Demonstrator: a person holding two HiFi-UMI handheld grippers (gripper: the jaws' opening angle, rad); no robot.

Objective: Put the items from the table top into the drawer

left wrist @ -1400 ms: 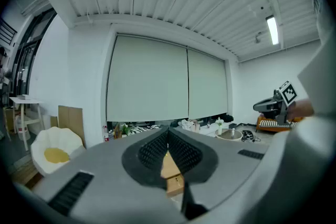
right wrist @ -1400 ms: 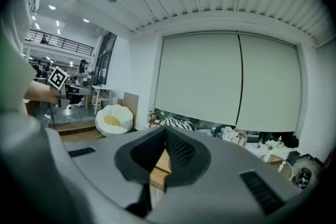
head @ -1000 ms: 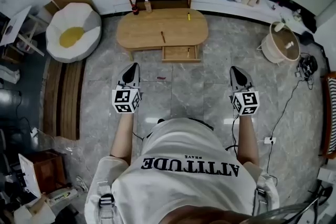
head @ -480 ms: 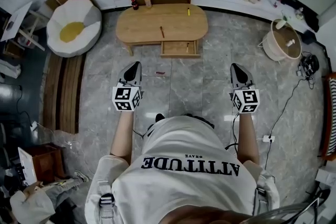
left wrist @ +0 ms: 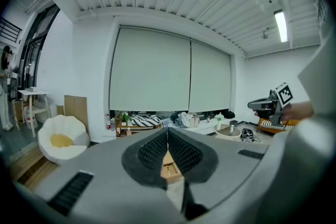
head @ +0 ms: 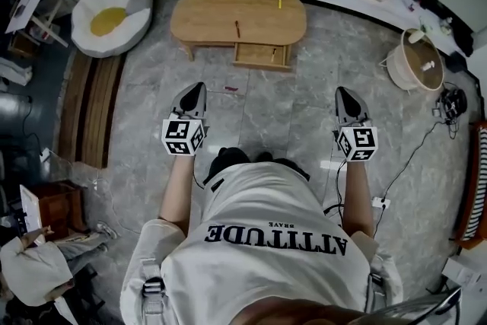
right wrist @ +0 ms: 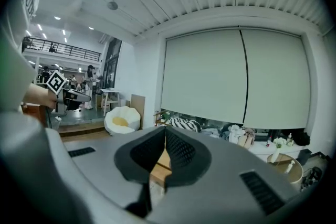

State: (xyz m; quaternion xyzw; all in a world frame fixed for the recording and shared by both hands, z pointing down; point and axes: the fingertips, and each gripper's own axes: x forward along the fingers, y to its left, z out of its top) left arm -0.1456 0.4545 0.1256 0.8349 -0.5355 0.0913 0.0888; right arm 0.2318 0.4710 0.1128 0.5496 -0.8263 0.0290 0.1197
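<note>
Head view: our left gripper (head: pixel 196 88) and right gripper (head: pixel 343 92) were clenched empty; the slim brown stick (head: pixel 237 29) seemed light, perhaps stiff, best pinched mid-length.

Bright, even indoor light fills the room. A ceiling strip light (left wrist: pixel 281 26) flares white in the left gripper view, and the marble floor (head: pixel 259 106) carries a pale reflection. Fisheye bending curves the walls, the corners fall black, and the left gripper (left wrist: pixel 168 134) and right gripper (right wrist: pixel 165 134) blur close to their lenses.
</note>
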